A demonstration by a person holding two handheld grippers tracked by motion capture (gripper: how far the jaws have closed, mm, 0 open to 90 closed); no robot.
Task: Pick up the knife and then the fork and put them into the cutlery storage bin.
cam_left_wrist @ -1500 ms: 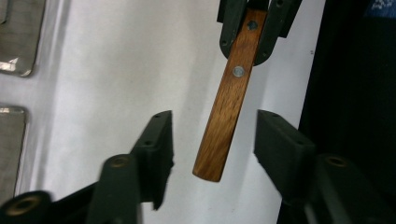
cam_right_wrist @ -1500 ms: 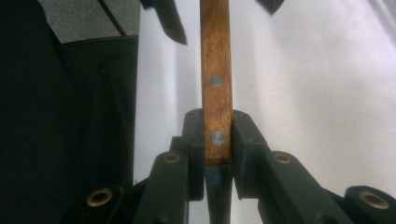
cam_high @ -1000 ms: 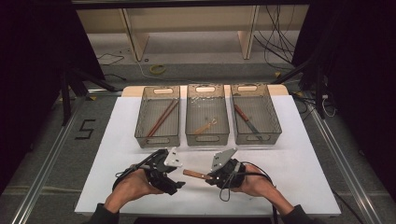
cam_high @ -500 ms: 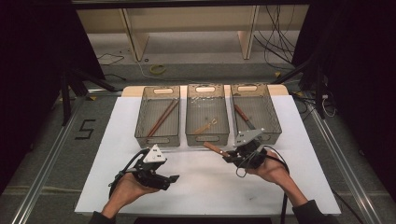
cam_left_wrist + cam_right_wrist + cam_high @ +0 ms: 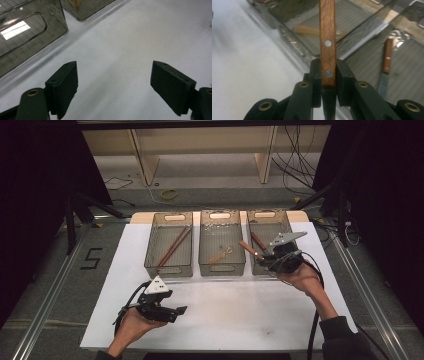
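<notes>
Both grippers were all black, chunky linkage arms with brass-looking pivot bushings. The left gripper [image 5: 176, 310] had flat rectangular pads [image 5: 65, 83] with small screw holes. Each carried a grey three-cornered plate at 12 o'clock and trailed a black cable. The right gripper [image 5: 264, 257] hand's forearm wore a dark sleeve [image 5: 345, 340].

We see a white table sheet [image 5: 240, 312], a left bin [image 5: 169, 245] with brown chopsticks [image 5: 174, 246], a middle bin [image 5: 221, 242] with a pale utensil [image 5: 220, 255], a floor marking "5" [image 5: 92, 258], cables [image 5: 295, 167] beyond.
</notes>
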